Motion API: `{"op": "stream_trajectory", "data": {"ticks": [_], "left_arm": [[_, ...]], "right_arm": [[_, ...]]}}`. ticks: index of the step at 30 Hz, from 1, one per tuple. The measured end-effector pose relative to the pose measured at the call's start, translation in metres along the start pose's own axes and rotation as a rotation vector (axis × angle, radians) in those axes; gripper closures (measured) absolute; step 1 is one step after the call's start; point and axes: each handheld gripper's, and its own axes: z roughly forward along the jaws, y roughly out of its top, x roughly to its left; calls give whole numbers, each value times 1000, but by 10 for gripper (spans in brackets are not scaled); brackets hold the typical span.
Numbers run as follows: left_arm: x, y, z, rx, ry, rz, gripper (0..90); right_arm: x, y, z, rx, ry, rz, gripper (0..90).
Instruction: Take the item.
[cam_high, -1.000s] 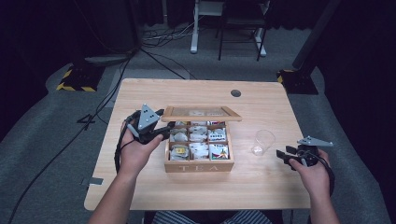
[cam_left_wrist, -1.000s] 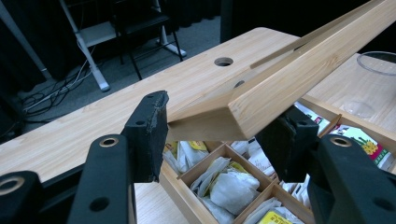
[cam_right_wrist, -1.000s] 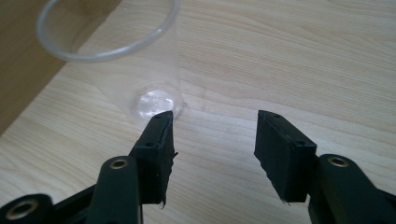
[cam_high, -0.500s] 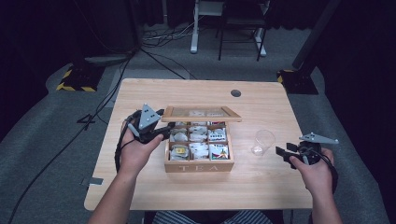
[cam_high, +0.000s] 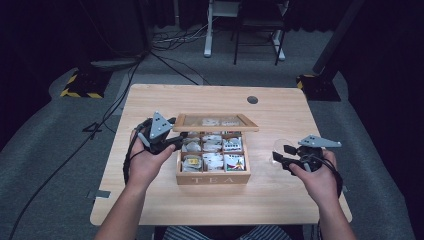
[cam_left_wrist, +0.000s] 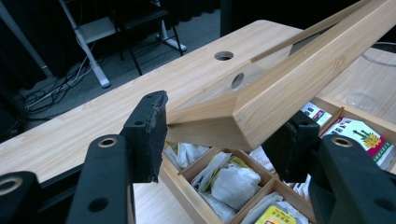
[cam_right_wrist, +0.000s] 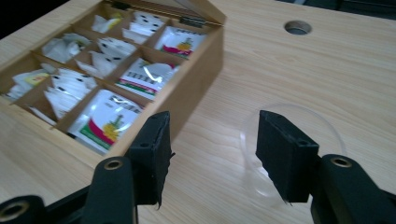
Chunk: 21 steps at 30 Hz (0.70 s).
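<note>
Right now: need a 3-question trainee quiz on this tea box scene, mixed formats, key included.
1. True or false: the left gripper is shut on the lid of the tea box.
2. What stands on the table beside the box, near the right gripper? A) clear glass B) kettle C) spoon
3. Fill in: the right gripper's jaws are ____, with nothing between them.

Key: 1 true; 2 A; 3 open
</note>
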Motion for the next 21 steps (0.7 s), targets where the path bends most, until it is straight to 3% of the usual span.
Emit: {"op": "stream_trajectory", "data": {"ticks": [9,21], "left_arm": [[0,0,0,5,-1,3,445],[1,1,0,10,-3,5,445]], "right_arm": [[35,20,21,2,89,-68,455],[74,37,45,7,168,-135,462]]}}
